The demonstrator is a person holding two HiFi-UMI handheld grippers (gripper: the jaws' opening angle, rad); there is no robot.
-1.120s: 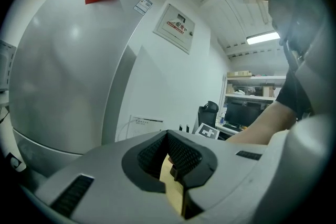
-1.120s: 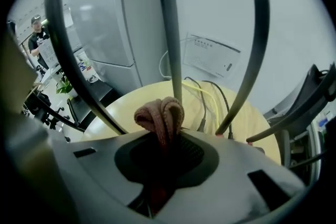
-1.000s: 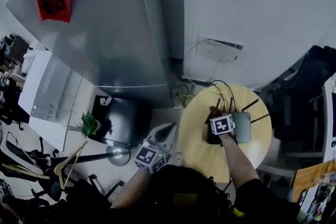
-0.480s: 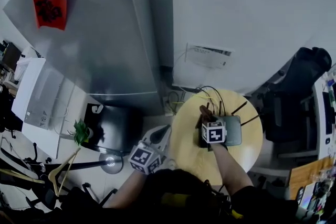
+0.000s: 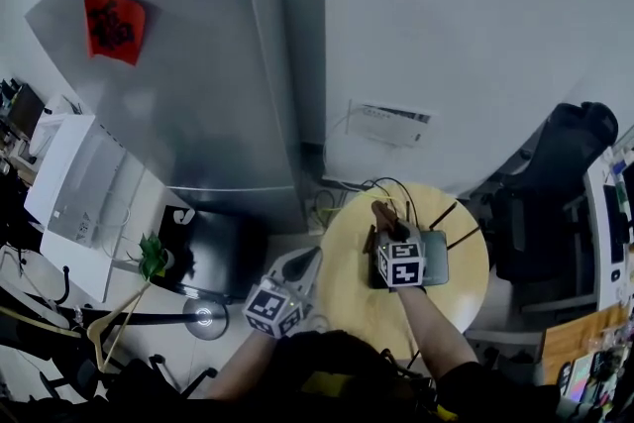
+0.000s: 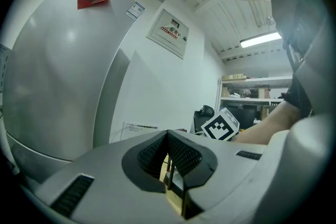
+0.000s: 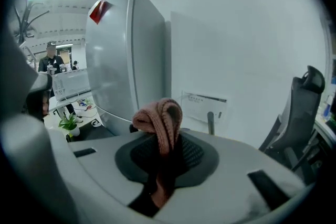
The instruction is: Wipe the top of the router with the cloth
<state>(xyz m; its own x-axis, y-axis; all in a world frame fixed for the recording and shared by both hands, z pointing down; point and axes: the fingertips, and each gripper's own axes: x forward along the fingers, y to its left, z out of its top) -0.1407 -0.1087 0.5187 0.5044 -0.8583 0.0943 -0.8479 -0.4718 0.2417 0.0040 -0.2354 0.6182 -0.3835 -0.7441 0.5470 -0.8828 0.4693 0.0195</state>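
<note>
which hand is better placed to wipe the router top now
Right: the right tongs clamp the cloth at the router; the left tongs are shut, empty, beside the table.

Office w/ fridge (image 5: pixel 198 84), desk chair (image 5: pixel 555 173), shelves (image 6: pixel 252 97)

The right gripper (image 5: pixel 388 235) reaches forward on an outstretched forearm, its jaws clamped on the cloth (image 7: pixel 160 128); the left gripper (image 5: pixel 309 258) is held close to the body, jaws together, gripping nothing.
</note>
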